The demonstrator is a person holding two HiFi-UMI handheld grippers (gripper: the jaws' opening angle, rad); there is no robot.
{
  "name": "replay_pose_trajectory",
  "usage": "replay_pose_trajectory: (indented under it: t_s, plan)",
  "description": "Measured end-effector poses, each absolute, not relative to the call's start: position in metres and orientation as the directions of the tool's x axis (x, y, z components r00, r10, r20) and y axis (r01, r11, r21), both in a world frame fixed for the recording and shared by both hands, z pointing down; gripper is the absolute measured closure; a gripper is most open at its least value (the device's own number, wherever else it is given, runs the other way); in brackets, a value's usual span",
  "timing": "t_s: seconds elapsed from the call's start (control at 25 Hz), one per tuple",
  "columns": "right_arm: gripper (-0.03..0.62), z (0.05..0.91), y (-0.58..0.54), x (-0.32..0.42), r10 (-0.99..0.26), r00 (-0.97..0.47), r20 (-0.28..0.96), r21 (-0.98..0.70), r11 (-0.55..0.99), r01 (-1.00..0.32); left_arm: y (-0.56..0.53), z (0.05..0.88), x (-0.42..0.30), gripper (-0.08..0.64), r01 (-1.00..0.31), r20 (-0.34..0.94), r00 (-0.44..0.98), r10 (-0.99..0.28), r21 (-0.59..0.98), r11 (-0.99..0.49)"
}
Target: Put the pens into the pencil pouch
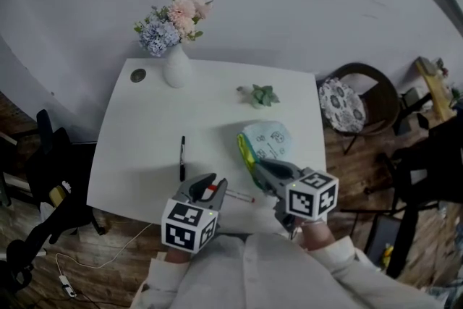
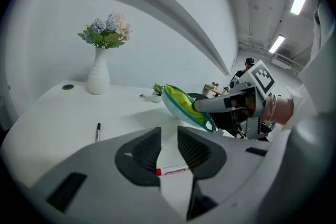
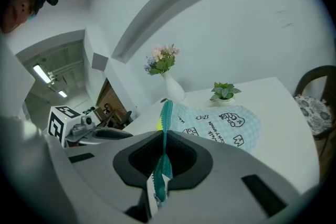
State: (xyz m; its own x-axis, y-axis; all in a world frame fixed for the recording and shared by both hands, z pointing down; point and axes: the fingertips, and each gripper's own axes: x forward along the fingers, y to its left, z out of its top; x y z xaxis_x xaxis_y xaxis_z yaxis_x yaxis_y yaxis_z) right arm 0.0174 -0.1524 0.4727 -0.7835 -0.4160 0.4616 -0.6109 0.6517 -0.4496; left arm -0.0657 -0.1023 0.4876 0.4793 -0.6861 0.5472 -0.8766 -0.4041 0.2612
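My right gripper is shut on the teal zipper edge of the light-blue printed pencil pouch. It holds the pouch tilted up, so the yellow-green lining faces my left gripper. The left gripper stands open, and nothing is pinched between its jaws. A white pen with a red cap shows through that gap, lying crosswise on the white table. Further left on the table lies a black pen.
A white vase of flowers stands at the table's far left, with a dark round disc beside it. A small potted plant sits beyond the pouch. A round-backed chair stands off the table's right edge.
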Motion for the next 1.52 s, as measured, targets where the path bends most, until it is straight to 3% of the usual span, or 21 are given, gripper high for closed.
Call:
replay_pose_trajectory:
  t_s: [0.88,1.16,1.52]
  plan:
    - [0.569,0.416,-0.153,0.009,-0.373,-0.896,0.242,-0.699,0.573,-0.428,-0.103,0.483,-0.056,0.462,-0.860,0.569,0.491,-0.659,0.195,-0.472]
    - [0.569,0.418,-0.160,0.008,-0.381,-0.897,0.225,-0.745,0.526,-0.410,-0.095,0.498,-0.040,0.462,-0.765,0.637,0.543,-0.547,0.106,-0.636]
    - [0.569,0.424,-0.162,0.011,-0.395,-0.889,0.231,-0.751,0.508,-0.421,-0.082,0.534,-0.011,0.462,-0.542,0.758,0.561,-0.333,0.032,-0.840]
